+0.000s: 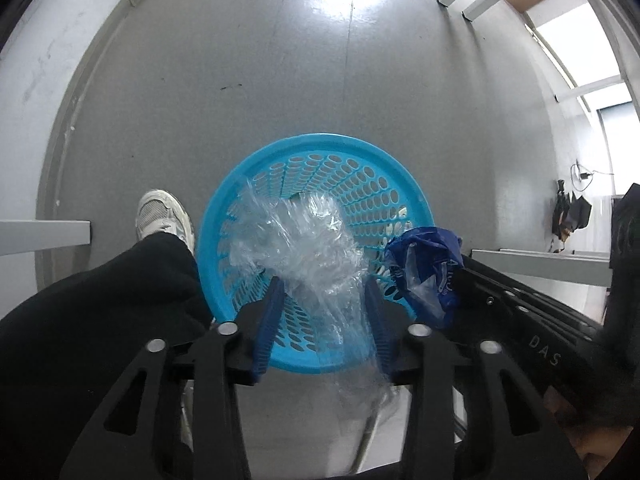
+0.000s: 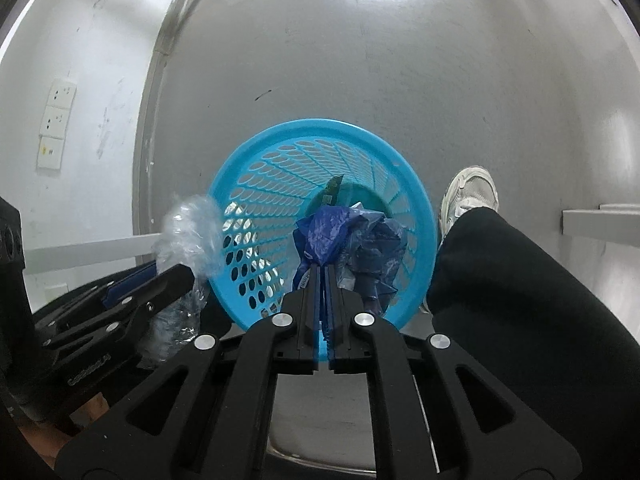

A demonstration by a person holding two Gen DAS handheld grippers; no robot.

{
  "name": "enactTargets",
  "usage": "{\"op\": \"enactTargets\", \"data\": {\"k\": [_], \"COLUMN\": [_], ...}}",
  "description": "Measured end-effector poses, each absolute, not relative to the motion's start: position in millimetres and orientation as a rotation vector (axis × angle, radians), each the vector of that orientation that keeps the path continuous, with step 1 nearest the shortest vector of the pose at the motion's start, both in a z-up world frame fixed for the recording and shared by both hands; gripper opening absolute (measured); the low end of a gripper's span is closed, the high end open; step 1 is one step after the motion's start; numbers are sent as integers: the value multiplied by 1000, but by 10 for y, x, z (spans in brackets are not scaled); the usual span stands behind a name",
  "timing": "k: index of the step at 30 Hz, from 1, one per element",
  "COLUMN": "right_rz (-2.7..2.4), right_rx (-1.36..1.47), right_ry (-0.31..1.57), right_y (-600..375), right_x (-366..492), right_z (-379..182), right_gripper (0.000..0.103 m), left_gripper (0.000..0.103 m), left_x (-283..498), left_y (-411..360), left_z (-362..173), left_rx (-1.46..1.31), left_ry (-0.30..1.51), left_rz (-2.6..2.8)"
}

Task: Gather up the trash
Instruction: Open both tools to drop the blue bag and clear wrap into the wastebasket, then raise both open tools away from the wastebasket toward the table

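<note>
Blue plastic basket (image 1: 320, 148) stands on the grey floor (image 1: 260, 60), and both tools hang over its mouth, pointing steeply down. Between the spread blades of the left tool (image 1: 326, 280) lies the crumpled clear plastic wrap (image 1: 308, 236); the pads do not press it. At the right tool (image 2: 325, 270) the blades stand almost together, with the dark blue plastic bag (image 2: 352, 236) bunched at their tips, above the basket opening. I cannot tell if they pinch it. Beside the basket is a person's white shoe (image 1: 162, 210).

Office-like room: grey floor (image 1: 280, 80), wall sockets (image 2: 56, 120).
</note>
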State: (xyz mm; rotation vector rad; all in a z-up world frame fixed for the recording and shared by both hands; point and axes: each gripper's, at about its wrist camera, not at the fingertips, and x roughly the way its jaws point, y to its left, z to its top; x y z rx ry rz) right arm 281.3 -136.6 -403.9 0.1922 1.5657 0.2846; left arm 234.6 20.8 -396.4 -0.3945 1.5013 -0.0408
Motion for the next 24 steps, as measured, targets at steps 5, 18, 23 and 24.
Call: {"op": "enactTargets", "data": {"k": [5, 18, 23, 24], "right_rz": [267, 269, 325, 327], "right_rx": [167, 33, -4, -25], "right_ry": [1554, 1463, 1437, 1421], "right_y": [-1362, -1272, -1199, -1184], "right_x": [2801, 2538, 2307, 2263], "right_z": [-4039, -3657, -3433, -3385], "right_gripper": [30, 44, 48, 50], "left_gripper": [60, 64, 66, 67], "left_x": [2337, 2152, 2038, 2020], "left_y": [266, 292, 246, 249], "left_z": [-3858, -3703, -3517, -3499], "left_rx": [-376, -308, -252, -245], "left_ry": [1433, 1421, 1351, 1344], "left_rz": [4, 55, 48, 49]}}
